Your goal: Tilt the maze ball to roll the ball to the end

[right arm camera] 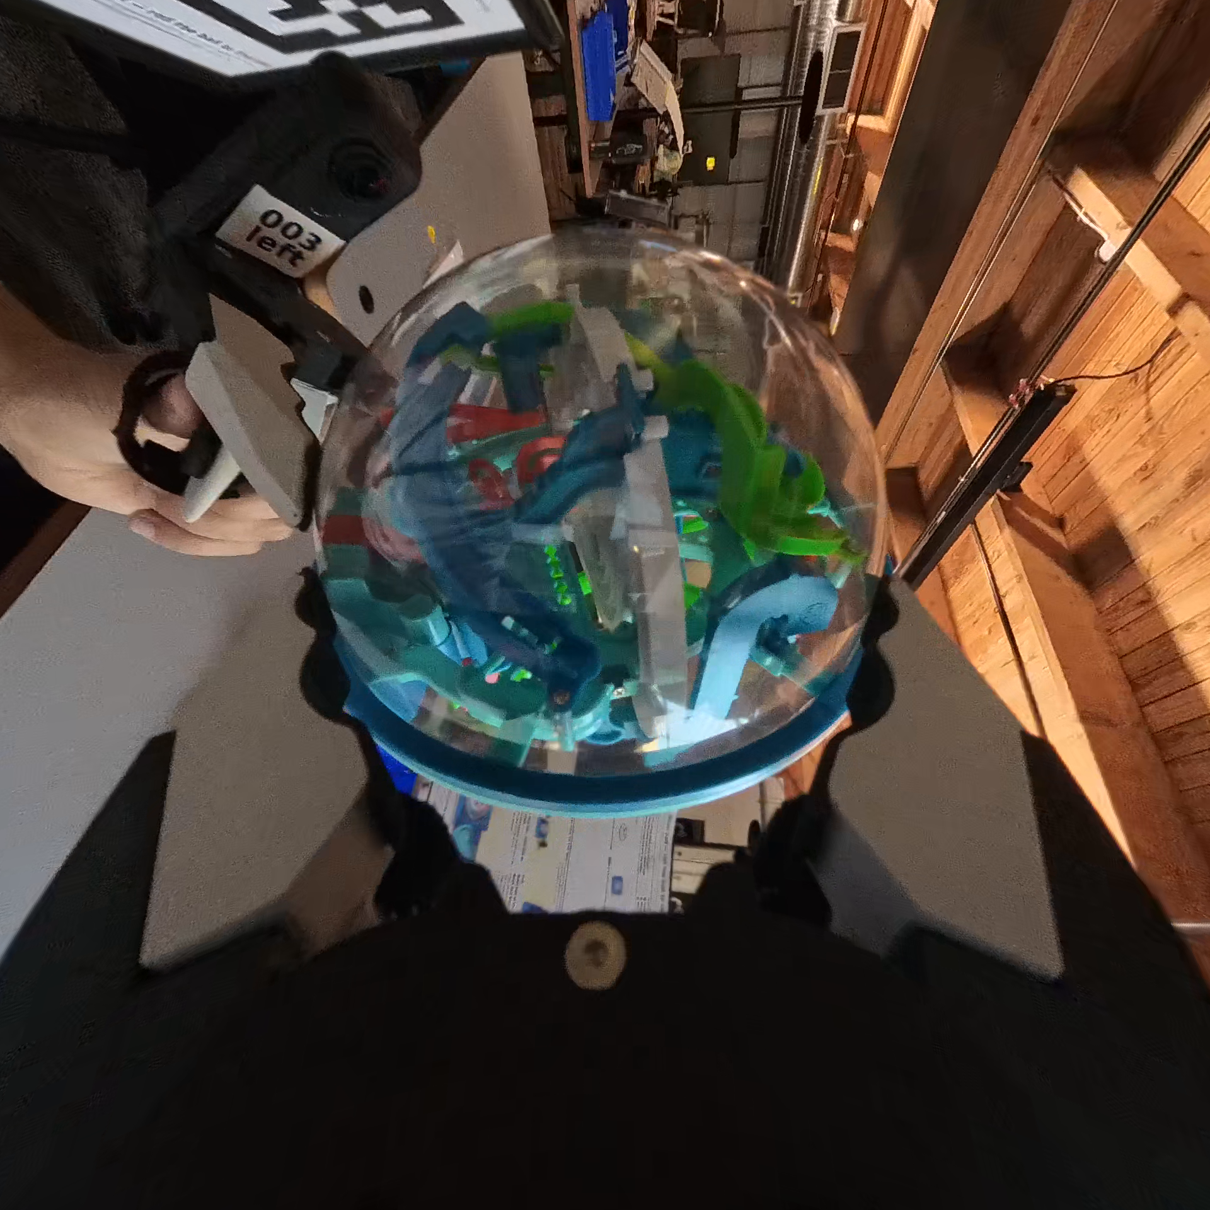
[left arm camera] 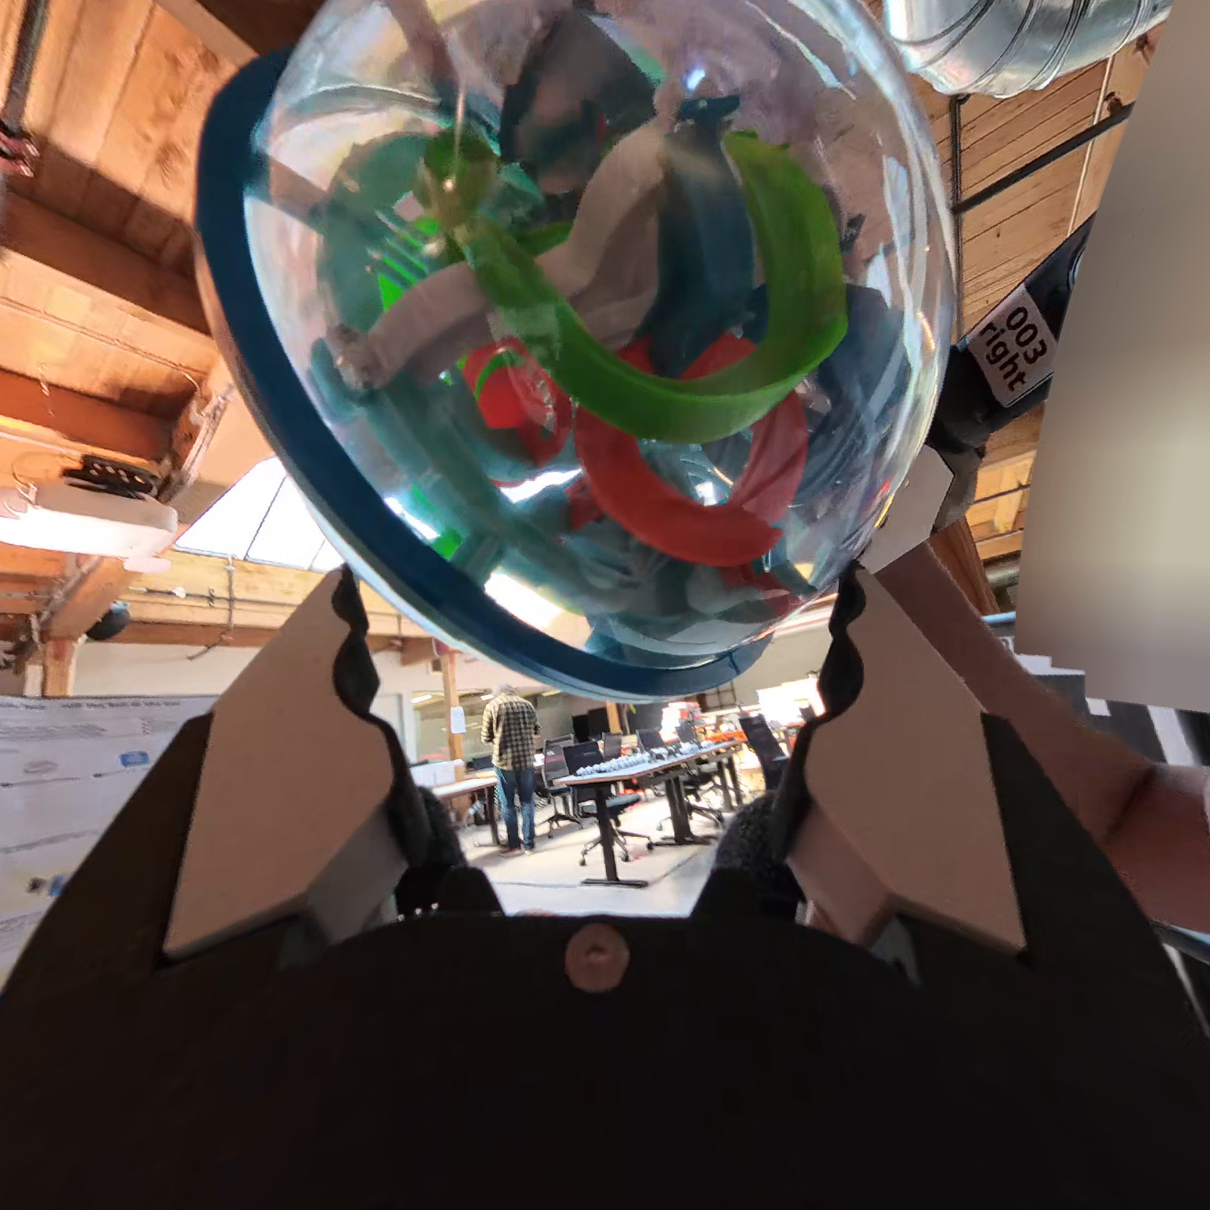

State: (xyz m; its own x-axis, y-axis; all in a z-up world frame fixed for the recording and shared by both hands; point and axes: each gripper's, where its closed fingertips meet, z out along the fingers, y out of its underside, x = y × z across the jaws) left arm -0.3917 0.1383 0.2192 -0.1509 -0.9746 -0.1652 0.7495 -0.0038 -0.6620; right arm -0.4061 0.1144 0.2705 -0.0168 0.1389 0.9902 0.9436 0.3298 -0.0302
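The maze ball (left arm camera: 576, 340) is a clear sphere with a dark blue ring around its middle and green, red, blue and grey tracks inside. It is held up in the air, tilted. My left gripper (left arm camera: 597, 579) is shut on the maze ball, with both fingertips against its lower part. The right wrist view shows the maze ball (right arm camera: 602, 524) close up, with my right gripper (right arm camera: 596, 622) shut on it, a pad pressing on either side just above the blue ring. There the left gripper's finger (right arm camera: 262, 432) touches the sphere's left side. I cannot make out the small ball inside.
A person (left arm camera: 511, 753) stands by desks and chairs (left arm camera: 628, 786) in the background. Wooden ceiling beams and a metal duct (left arm camera: 1021, 39) are overhead. A hand (right arm camera: 65, 445) holds the left gripper. A white surface (right arm camera: 98, 655) lies left and a wooden wall (right arm camera: 1080, 524) right.
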